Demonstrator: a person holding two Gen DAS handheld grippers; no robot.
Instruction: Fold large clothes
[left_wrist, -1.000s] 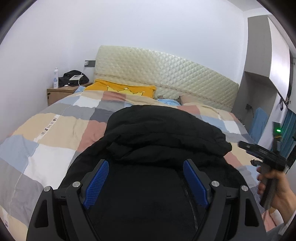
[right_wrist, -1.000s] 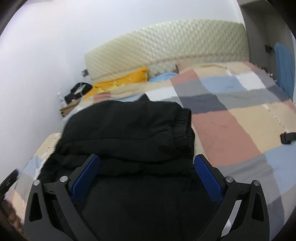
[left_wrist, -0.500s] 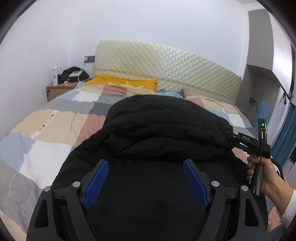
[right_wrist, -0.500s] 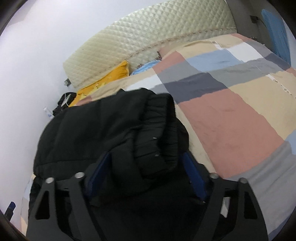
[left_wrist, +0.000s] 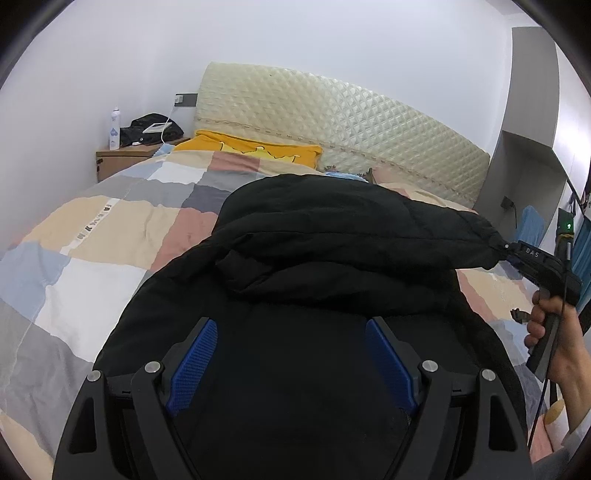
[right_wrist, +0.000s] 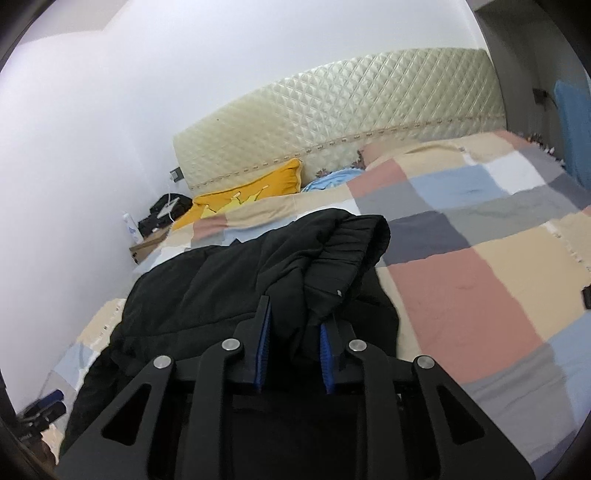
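A large black padded jacket (left_wrist: 332, 236) lies on a bed with a checked quilt (left_wrist: 110, 229). My left gripper (left_wrist: 291, 343) is open and empty, hovering over the near part of the jacket. My right gripper (right_wrist: 295, 328) is shut on a bunched edge of the jacket (right_wrist: 325, 266) near its ribbed cuff and lifts it off the quilt (right_wrist: 461, 288). In the left wrist view the right gripper (left_wrist: 517, 254) shows at the right, pulling the jacket's folded part taut.
A yellow pillow (left_wrist: 255, 151) and a quilted cream headboard (left_wrist: 332, 118) are at the far end. A wooden nightstand (left_wrist: 122, 158) with a bottle and black bag stands at the far left. A grey cabinet (left_wrist: 524, 122) stands at the right.
My right gripper has closed on the jacket's edge and lifted it, pulling it rightward. The left gripper has stayed open over the near part.
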